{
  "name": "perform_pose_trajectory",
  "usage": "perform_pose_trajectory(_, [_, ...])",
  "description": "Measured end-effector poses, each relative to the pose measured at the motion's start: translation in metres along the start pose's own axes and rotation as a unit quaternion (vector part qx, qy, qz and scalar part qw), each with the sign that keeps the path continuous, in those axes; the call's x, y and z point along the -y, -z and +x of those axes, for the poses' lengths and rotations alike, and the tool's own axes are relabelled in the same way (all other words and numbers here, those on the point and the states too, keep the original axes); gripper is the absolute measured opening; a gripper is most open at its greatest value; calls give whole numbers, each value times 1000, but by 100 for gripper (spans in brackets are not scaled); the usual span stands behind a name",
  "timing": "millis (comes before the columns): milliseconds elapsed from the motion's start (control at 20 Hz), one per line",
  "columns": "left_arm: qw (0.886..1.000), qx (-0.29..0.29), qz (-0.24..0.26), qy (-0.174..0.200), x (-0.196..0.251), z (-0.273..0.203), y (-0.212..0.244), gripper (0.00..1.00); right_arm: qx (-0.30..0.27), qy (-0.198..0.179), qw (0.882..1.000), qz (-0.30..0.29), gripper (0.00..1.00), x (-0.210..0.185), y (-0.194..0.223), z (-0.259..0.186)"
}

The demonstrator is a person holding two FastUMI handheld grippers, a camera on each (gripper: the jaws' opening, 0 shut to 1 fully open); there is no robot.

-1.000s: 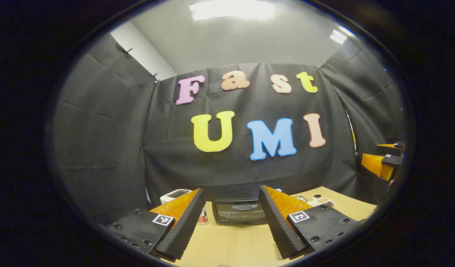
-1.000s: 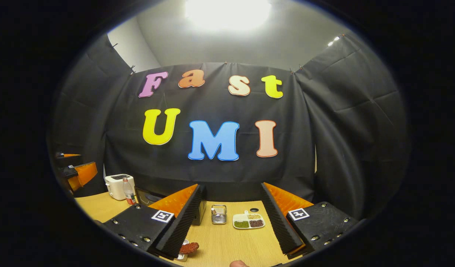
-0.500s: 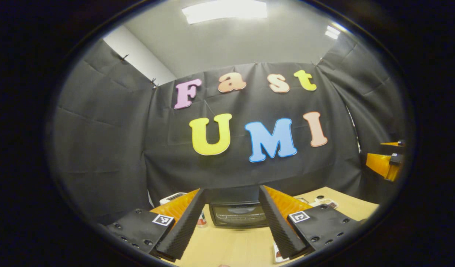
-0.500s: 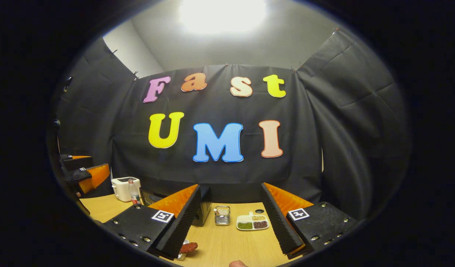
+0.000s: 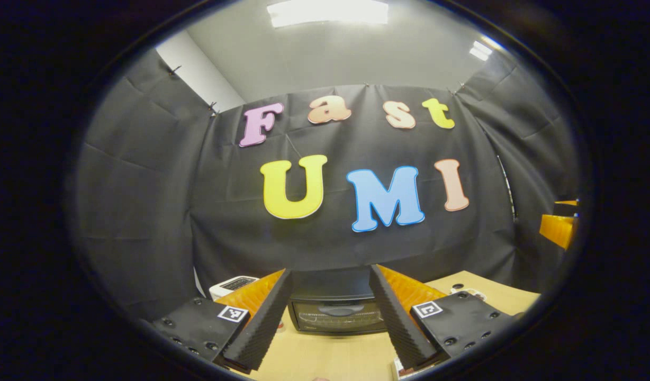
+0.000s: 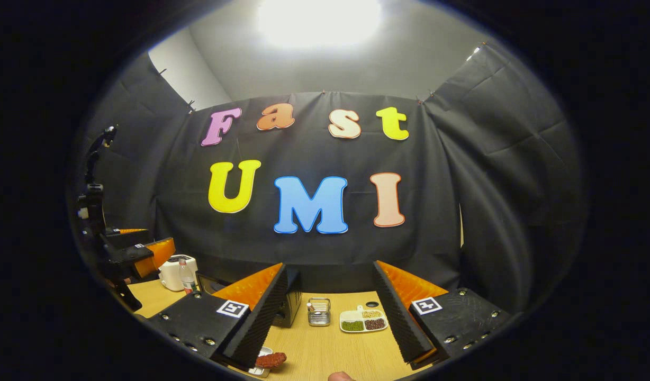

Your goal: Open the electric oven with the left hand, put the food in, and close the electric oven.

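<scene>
The left gripper (image 5: 330, 309), fingers spread wide and empty, faces the closed electric oven (image 5: 336, 312) straight ahead between its fingers. The rigid door looks likely to swing stiffly, best taken at its top handle. The right gripper (image 6: 327, 312) hangs spread above the food (image 6: 271, 360), which lies low beside its left finger, probably soft.

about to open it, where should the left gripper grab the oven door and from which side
Best guess: the handle bar across the top of the oven door, approached straight from the front. The left gripper is open and already faces the door squarely, the closed glass front framed between its fingers. The bar runs sideways, so the fingers would probably need to turn to close above and below it.
</scene>
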State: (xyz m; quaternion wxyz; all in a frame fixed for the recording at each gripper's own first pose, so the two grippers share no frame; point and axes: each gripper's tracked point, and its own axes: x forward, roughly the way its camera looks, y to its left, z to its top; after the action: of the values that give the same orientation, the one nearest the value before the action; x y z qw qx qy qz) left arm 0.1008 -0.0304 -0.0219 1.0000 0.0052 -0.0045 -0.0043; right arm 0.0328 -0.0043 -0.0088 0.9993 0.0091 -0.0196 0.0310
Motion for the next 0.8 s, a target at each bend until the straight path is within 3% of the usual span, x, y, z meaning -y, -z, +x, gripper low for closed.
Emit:
perform_pose_trajectory(200, [999, -17, -9, 28, 1, 42, 26, 97, -4, 22, 1000, -3, 96, -9, 0, 10])
perform_pose_trajectory(250, [999, -21, -13, 34, 2, 52, 31, 100, -4, 27, 1000, -5, 96, -11, -1, 12])
perform_pose_trajectory(450, [998, -37, -22, 54, 8, 93, 57, 91, -10, 49, 999, -10, 96, -14, 2, 18])
perform_pose_trajectory(550, [997, -46, -27, 62, 12, 111, 72, 100, -11, 61, 998, -12, 96, -14, 1, 19])
perform_pose_trajectory(800, [993, -81, -35, 80, 21, 148, 112, 97, -14, 92, 995, -31, 96, -11, 0, 21])
